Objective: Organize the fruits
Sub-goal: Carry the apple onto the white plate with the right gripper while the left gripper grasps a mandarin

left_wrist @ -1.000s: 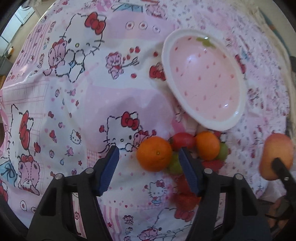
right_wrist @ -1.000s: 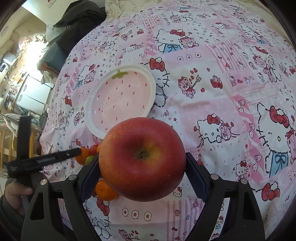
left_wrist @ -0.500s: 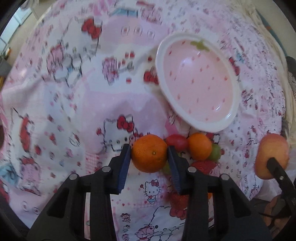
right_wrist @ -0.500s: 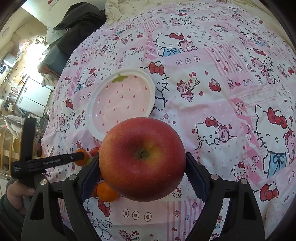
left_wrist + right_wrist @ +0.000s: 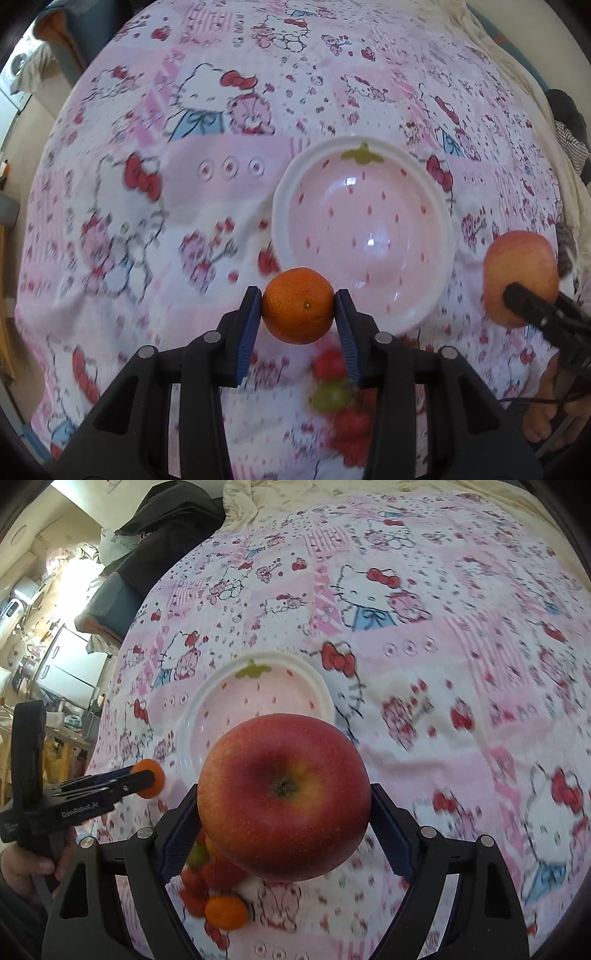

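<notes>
Change: since a second ago the left gripper has closed on the orange and lifted it off the cloth; the fruit pile it sat in now lies below it.
Cloth: pink cartoon-cat bedspread fills both views.
Bowl: pink strawberry-print bowl, white rim, empty, at 1 o'clock from the orange in the left wrist view.
Apple: red apple is pinched between the pads of the right gripper, in front of the bowl's near rim at 12 o'clock.
Orange: pinched between blue pads, level with the bowl's near edge at its 7 o'clock.
Pile: small red and green fruits at 5 o'clock under the orange, blurred; a second small orange lies at 7 o'clock below the apple.
</notes>
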`<state>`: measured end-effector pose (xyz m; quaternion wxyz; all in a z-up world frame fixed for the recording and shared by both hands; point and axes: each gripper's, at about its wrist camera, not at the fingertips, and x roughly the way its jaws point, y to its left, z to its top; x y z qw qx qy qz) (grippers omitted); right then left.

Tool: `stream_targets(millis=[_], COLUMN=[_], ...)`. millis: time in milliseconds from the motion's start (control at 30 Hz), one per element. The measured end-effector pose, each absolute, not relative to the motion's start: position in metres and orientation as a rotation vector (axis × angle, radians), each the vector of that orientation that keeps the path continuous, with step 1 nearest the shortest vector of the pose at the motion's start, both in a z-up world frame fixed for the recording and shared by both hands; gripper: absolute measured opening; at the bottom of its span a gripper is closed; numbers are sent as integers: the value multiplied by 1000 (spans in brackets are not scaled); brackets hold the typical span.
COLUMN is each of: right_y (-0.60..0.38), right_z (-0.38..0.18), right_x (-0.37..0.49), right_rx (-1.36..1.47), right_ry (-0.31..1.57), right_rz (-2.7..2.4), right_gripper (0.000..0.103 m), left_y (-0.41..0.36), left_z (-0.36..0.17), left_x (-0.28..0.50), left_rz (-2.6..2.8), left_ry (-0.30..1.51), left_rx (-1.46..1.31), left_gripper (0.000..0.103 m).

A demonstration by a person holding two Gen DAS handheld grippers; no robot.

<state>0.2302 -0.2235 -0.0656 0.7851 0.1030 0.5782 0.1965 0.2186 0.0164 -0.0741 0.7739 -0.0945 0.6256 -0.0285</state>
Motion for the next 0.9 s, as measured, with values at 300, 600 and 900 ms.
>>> stream_targets(millis=[300, 600, 900], right_y=[-185, -156, -144], right_z=[-101, -126, -139], right_x=[264, 274, 270], right_rx=[38, -59, -123], right_ry=[1250, 1277, 1271], right_rz=[492, 541, 553], right_gripper=[87, 87, 88], left_y=[-1, -17, -18], left_z=[-95, -114, -122], left_x=[281, 321, 327], left_rz=[-105, -127, -121], left_ry=[1361, 1390, 1403], left_rx=[-207, -217, -230], left_gripper=[36, 37, 38])
